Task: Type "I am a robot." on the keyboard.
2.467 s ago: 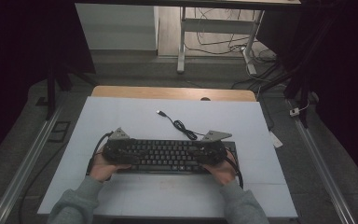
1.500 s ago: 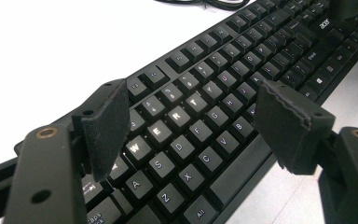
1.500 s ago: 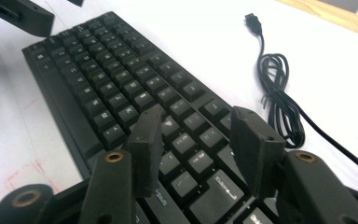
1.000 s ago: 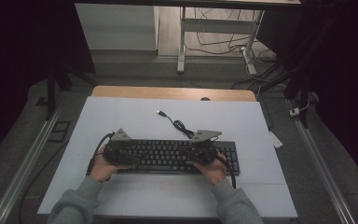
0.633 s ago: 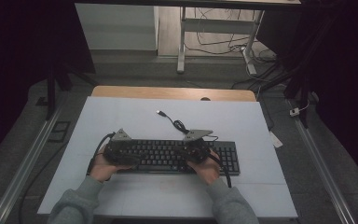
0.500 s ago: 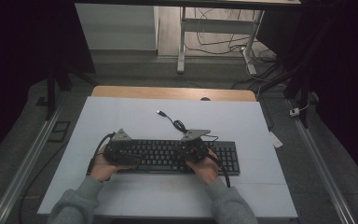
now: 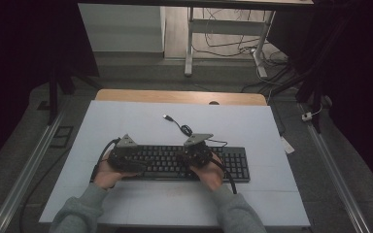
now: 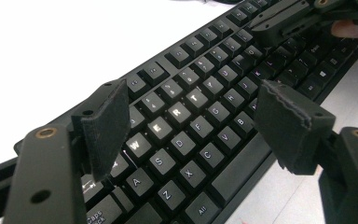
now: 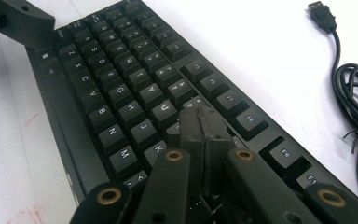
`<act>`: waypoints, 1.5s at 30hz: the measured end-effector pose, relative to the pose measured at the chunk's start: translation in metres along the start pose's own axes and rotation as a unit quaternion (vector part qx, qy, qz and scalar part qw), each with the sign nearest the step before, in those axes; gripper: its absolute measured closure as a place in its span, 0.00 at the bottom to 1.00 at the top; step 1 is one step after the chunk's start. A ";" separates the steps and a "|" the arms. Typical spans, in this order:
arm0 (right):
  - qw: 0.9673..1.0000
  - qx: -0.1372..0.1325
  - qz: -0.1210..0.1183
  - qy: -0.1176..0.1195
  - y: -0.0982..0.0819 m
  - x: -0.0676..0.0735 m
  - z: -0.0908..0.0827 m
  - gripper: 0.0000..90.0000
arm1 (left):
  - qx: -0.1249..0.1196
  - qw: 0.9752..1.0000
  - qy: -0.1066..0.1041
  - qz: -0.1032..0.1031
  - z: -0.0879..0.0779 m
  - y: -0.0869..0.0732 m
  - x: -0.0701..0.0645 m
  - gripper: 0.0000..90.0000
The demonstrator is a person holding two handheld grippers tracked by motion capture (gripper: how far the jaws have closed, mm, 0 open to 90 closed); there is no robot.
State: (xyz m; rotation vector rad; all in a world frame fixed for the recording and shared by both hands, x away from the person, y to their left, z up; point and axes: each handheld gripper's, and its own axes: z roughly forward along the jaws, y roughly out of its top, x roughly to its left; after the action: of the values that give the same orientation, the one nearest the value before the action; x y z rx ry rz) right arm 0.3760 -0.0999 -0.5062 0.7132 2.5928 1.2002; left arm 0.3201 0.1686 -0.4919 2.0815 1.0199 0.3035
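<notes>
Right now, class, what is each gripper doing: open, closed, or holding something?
Left gripper: open, fingers spread above the keyboard, holding nothing.
Right gripper: closed, fingers pressed together over the keys, holding nothing.

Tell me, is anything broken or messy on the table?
Nothing looks broken. The keyboard lies straight on the table. Its cable lies loose behind it, the USB plug connected to nothing.
</notes>
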 end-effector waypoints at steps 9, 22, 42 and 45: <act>1.000 0.010 0.002 -0.003 -0.002 -0.001 0.004 0.99 | 0.001 1.000 0.001 0.002 0.000 0.000 0.000 0.30; 1.000 0.020 -0.001 -0.007 -0.003 -0.001 0.007 0.99 | 0.003 1.000 0.000 0.004 0.001 0.000 -0.001 0.30; 1.000 -0.023 0.014 -0.016 -0.003 -0.005 -0.019 0.86 | -0.001 1.000 0.002 0.004 0.000 0.000 0.000 0.29; 0.999 -0.029 0.016 -0.022 -0.006 -0.006 -0.026 0.78 | -0.001 1.000 0.002 0.004 0.000 0.000 0.000 0.29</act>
State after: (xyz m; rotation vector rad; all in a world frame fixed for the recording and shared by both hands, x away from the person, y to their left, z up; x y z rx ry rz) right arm 0.3698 -0.1236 -0.4933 0.7641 2.5104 1.2495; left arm 0.3200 0.1693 -0.4920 2.0844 1.0136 0.3133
